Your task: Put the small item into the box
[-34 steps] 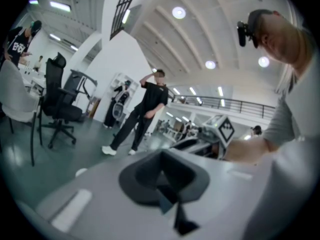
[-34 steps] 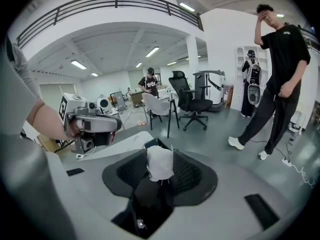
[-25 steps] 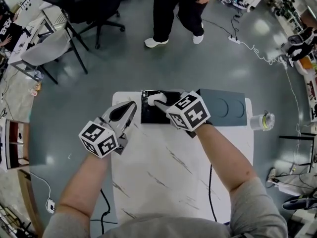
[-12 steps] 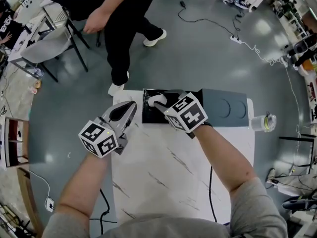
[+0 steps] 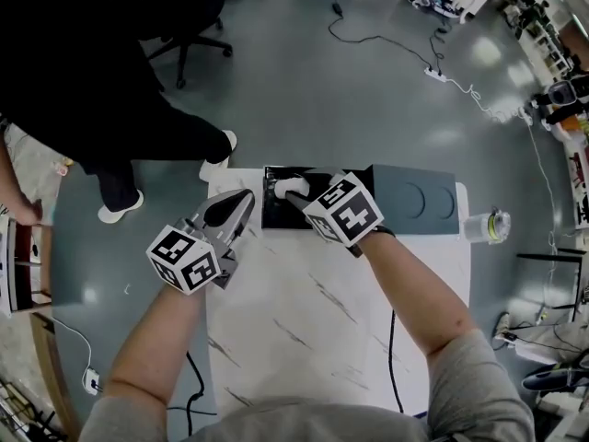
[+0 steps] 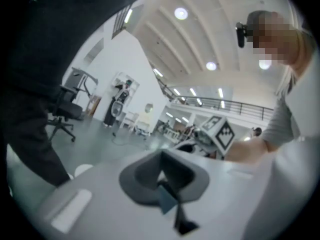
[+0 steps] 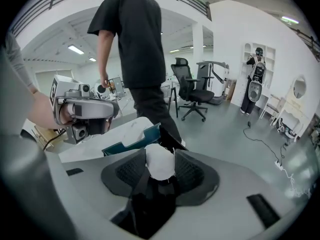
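Landmark: black box (image 5: 279,215), open, at the far edge of the white marbled counter (image 5: 304,320); its grey-blue lid (image 5: 414,201) lies flat just right of the box, touching it.

Right claw (image 5: 287,191): comes in from the near right of the box, tips over the box's open top and tilted down; small white item (image 7: 160,163) sits between the two ribbed pads, touching both sides; the jaws stand wide and have just been easing further apart; the item has not dropped and is above the box's far-left part, not on its floor.

Left claw (image 6: 161,174): just left of the box, beside its near-left corner, pointing roughly level; pads drawn together, nothing between them.

Clear container (image 5: 486,226): well right of the box, past the lid, at the counter's edge.

Person in dark clothes (image 5: 110,90): on the grey floor, far left of the box, one white shoe close to the counter's corner.

Both forearms reach toward the box from the near side.
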`<state>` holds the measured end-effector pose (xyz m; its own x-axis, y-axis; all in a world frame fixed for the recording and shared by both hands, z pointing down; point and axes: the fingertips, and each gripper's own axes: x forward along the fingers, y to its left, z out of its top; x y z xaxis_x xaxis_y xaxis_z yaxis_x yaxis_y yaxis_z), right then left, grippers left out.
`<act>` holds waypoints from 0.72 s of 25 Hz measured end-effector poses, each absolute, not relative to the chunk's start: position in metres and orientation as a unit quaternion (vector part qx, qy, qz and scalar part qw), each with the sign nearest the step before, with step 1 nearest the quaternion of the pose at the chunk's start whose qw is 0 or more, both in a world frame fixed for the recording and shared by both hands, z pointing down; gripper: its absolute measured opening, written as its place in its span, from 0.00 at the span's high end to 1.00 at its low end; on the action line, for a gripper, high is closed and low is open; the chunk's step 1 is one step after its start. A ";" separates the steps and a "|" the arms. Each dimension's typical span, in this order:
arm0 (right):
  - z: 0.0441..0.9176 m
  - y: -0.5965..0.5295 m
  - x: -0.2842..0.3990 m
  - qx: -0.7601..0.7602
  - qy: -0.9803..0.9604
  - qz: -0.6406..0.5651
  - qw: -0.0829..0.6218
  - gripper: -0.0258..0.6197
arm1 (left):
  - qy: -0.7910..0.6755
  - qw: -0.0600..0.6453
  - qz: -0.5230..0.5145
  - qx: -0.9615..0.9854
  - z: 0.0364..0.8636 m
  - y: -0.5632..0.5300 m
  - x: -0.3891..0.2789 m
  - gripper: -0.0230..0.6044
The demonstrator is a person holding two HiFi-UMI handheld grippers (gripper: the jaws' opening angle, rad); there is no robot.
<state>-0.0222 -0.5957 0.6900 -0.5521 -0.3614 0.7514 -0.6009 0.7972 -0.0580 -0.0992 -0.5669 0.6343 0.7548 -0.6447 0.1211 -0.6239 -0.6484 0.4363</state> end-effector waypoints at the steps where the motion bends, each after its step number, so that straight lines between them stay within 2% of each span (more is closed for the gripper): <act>1: 0.690 -0.596 -0.021 0.279 -0.866 0.156 0.384 0.69 | -0.349 0.232 -0.022 0.908 0.634 -0.567 -0.100 0.95; 18: 0.675 -0.597 -0.014 0.298 -0.865 0.151 0.375 0.67 | -0.348 0.228 -0.027 0.909 0.624 -0.563 -0.101 0.95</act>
<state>-0.0136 -0.5969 0.6753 -0.5412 -0.4018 0.7387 -0.6277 0.7775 -0.0370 -0.1007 -0.5633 0.6236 0.7560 -0.6454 0.1088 -0.6205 -0.6539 0.4329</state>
